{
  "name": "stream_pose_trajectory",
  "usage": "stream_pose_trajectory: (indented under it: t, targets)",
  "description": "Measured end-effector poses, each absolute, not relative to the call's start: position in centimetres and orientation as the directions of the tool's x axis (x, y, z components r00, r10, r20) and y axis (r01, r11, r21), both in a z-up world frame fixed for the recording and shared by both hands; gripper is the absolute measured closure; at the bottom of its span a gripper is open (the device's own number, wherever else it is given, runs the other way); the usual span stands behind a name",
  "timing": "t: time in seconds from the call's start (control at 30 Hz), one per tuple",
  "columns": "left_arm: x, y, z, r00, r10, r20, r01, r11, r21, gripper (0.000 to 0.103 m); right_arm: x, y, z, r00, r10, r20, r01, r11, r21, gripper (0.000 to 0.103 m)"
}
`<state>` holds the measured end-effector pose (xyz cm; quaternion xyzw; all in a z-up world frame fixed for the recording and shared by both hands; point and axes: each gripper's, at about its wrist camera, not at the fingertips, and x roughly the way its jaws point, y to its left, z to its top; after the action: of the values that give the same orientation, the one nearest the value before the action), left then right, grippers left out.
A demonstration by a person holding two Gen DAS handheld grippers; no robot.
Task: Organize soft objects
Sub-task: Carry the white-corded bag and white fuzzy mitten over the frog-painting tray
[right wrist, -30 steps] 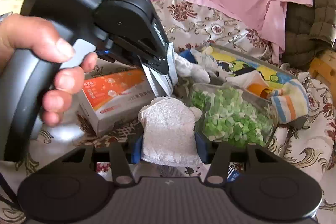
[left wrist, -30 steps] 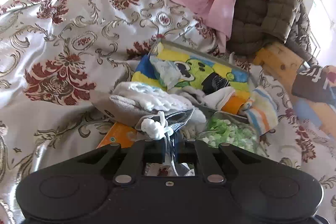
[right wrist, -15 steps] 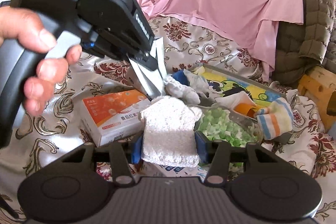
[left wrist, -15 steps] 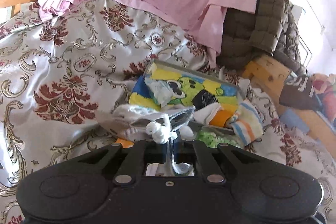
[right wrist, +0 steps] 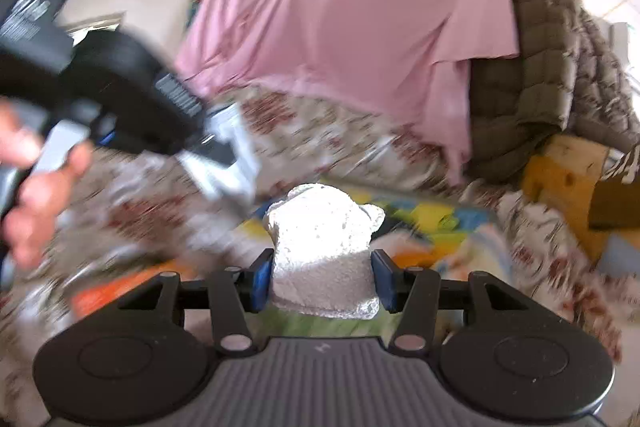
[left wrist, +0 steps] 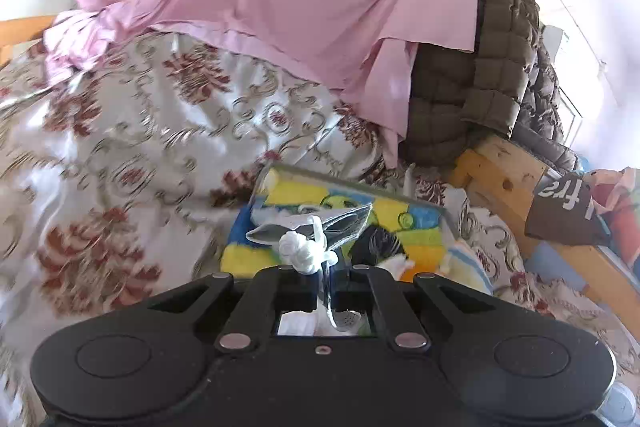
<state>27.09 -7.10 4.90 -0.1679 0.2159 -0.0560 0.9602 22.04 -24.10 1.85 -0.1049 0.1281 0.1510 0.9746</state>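
Left gripper (left wrist: 325,277) clamps grey cloth (left wrist: 340,223); right gripper (right wrist: 322,277) clamps white sponge (right wrist: 322,251), upright

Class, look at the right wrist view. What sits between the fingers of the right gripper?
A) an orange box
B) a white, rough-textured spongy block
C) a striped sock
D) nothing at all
B: the right gripper has its blue pads pressed on either side of a white spongy block that rises between them.
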Motion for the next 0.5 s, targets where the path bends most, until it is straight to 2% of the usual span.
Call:
stream_pose_trajectory:
  t: [0.23,0.4,0.5]
  targets:
    - [35.5,-7.1,4.1,0.891,-0.227,-0.394,0.081,0.932,-0.354,0.097,30.7,-27.3,2.4,0.941,0.227,-0.252,-0.228,0.973,0.023,0.048]
    - [40.6,-7.7,2.6,0.875,-0.250,-0.414,0.100,0.931,-0.351,0.097,35.3,-28.4,1.4,0.929,0.237,-0.283,-0.216,0.971,0.104,0.048]
    - [42.5,-8.2,1.8,0.857,-0.277,-0.435,0.112,0.923,-0.368,0.097,36.9,-28.3,0.5,0.913,0.238,-0.331,-0.217,0.971,0.101,0.048]
